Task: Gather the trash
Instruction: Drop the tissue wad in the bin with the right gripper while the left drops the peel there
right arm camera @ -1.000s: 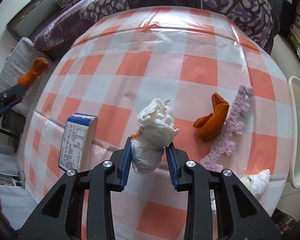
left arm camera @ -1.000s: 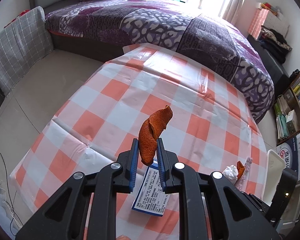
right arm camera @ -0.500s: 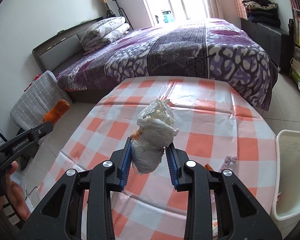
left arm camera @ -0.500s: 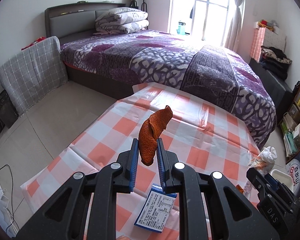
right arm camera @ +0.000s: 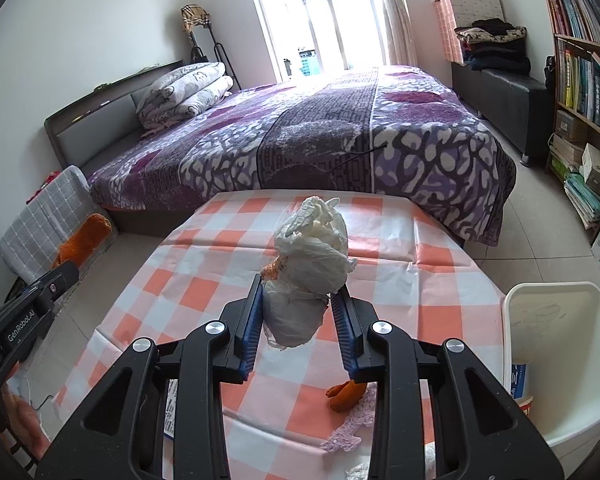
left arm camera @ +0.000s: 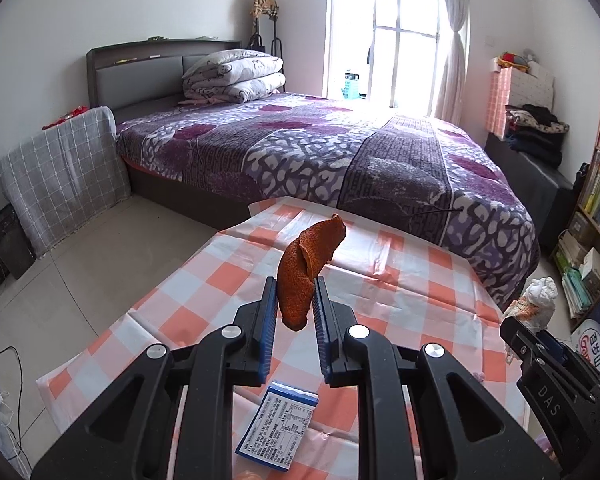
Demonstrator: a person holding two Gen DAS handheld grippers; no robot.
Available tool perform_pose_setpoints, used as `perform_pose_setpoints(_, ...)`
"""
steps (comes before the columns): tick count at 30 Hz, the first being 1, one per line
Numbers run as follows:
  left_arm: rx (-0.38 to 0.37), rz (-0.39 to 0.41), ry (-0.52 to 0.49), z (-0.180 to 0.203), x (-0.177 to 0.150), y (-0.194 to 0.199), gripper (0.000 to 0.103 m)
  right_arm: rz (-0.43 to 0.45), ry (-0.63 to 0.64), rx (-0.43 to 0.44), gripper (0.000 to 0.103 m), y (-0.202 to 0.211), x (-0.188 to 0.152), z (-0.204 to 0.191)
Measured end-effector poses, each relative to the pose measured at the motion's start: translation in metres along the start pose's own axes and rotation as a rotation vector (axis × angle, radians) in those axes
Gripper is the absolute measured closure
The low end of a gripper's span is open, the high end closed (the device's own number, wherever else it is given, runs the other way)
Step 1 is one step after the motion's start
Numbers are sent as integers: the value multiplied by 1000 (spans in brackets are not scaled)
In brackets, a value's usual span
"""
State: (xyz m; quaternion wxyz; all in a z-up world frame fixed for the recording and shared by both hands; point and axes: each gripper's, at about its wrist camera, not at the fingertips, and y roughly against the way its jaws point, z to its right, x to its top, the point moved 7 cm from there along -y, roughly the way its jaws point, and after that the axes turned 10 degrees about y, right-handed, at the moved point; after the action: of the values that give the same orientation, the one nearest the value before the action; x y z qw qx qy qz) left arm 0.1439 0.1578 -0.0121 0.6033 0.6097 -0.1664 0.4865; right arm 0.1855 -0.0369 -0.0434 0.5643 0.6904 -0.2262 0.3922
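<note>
Peel, orange and pebbly on its outer skin, curls upward from the left claw (left arm camera: 296,310), whose blue ribbed pads are clamped on the lower end of this orange peel (left arm camera: 306,270) so that its pointed tip rises above the fingertips. The right claw (right arm camera: 298,312) is closed on a crumpled white tissue wad (right arm camera: 310,268), soft and creased, bulging above and hanging below the pads, with a scrap of orange showing at its left side. Both loads are held in the air above the table (right arm camera: 204,280), which wears a glossy plastic cloth of orange and white checks, wrinkled along its folds. On it lie a flat blue-edged printed packet (left arm camera: 278,424), a second peel piece (right arm camera: 346,394) and a knobbly strip of pink foam (right arm camera: 350,426) touching it. A white plastic bin (right arm camera: 556,364) with rounded corners stands just beside the table's right edge. Beyond is a bed (right arm camera: 340,140) under a purple patterned blanket.
</note>
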Motion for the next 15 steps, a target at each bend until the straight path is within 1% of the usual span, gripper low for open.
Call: perform_pose_setpoints(15,-67,-14,-75,65,-18,10,85,27,-60,-101,72,25,2,61)
